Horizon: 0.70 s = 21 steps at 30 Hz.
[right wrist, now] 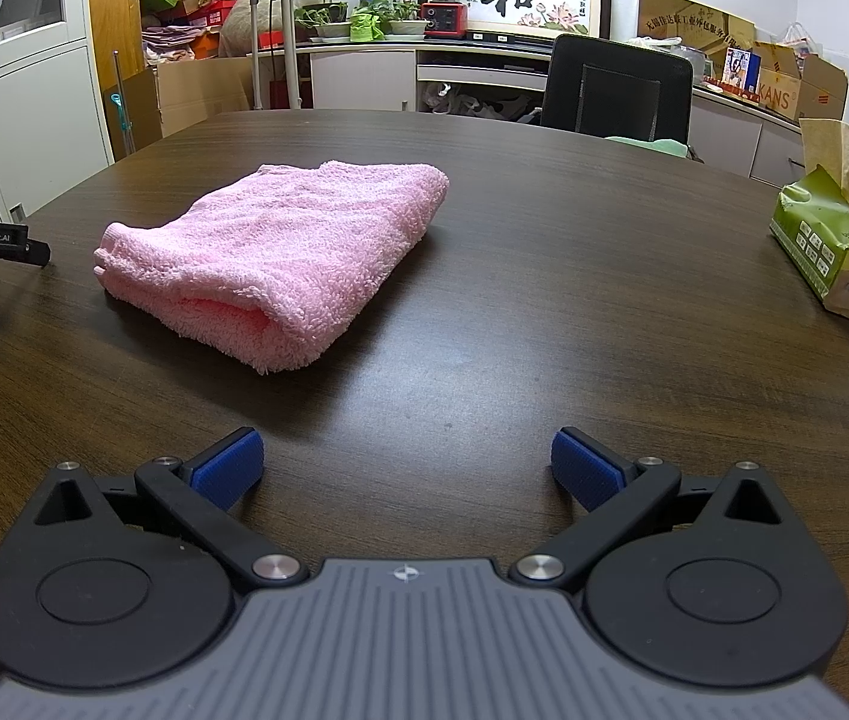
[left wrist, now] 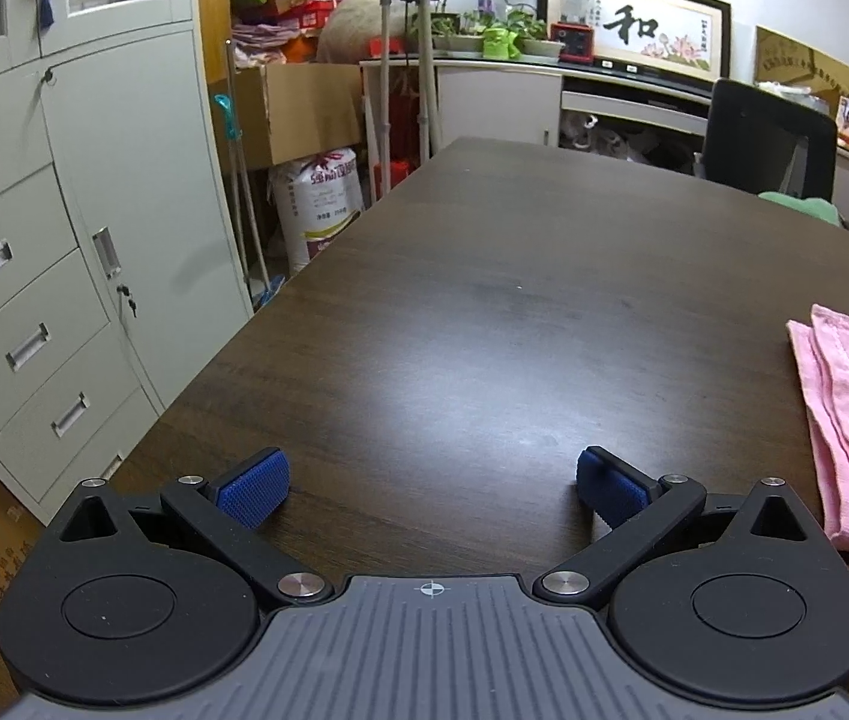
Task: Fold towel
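The place is an office used partly for storage. A long dark wood-grain worktop [right wrist: 544, 252] fills the middle, with a black mesh office chair [right wrist: 619, 90] at its far side. Grey metal filing cabinets [left wrist: 64, 240] line one wall, framed calligraphy [right wrist: 526, 0] hangs above a counter, and cardboard boxes [left wrist: 310, 108] pile in the corner.

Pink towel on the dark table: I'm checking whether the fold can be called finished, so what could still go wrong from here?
1. The pink towel lies folded, but its near layers bulge loosely and might spring open.
2. Both the left gripper and right gripper are open and apart from it, so nothing presses the fold flat.
3. Regrasping could drag layers askew.
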Available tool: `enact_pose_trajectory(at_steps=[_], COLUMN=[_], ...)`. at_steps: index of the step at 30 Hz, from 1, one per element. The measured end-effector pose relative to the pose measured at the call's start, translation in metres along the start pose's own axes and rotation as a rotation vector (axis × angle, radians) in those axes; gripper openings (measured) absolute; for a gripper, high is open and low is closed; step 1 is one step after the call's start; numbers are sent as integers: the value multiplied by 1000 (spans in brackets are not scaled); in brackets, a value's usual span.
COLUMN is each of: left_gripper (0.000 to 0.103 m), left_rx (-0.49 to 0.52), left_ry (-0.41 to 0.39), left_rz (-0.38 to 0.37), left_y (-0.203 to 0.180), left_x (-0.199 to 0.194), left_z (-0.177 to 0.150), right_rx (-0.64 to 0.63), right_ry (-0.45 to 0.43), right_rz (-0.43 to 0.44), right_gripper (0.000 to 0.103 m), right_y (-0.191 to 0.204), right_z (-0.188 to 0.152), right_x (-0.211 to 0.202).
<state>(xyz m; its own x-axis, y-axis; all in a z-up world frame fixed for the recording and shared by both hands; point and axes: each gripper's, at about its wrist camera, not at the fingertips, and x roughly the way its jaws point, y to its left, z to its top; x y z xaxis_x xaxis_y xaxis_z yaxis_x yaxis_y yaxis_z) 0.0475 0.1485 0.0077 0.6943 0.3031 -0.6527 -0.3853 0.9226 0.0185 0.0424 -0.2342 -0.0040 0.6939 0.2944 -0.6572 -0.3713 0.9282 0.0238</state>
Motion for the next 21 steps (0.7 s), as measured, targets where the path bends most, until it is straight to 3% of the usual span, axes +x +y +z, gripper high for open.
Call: enact_pose_trajectory(at_steps=[21], left_gripper=[103], left_rx=[9], left_ry=[-7], left_rz=[-13], left_y=[5], left_x=[0], left_z=[0], right_rx=[29], right_ry=[-2], right_rz=[-37], right_gripper=[103], right_y=[-16], right_z=[2], right_x=[2])
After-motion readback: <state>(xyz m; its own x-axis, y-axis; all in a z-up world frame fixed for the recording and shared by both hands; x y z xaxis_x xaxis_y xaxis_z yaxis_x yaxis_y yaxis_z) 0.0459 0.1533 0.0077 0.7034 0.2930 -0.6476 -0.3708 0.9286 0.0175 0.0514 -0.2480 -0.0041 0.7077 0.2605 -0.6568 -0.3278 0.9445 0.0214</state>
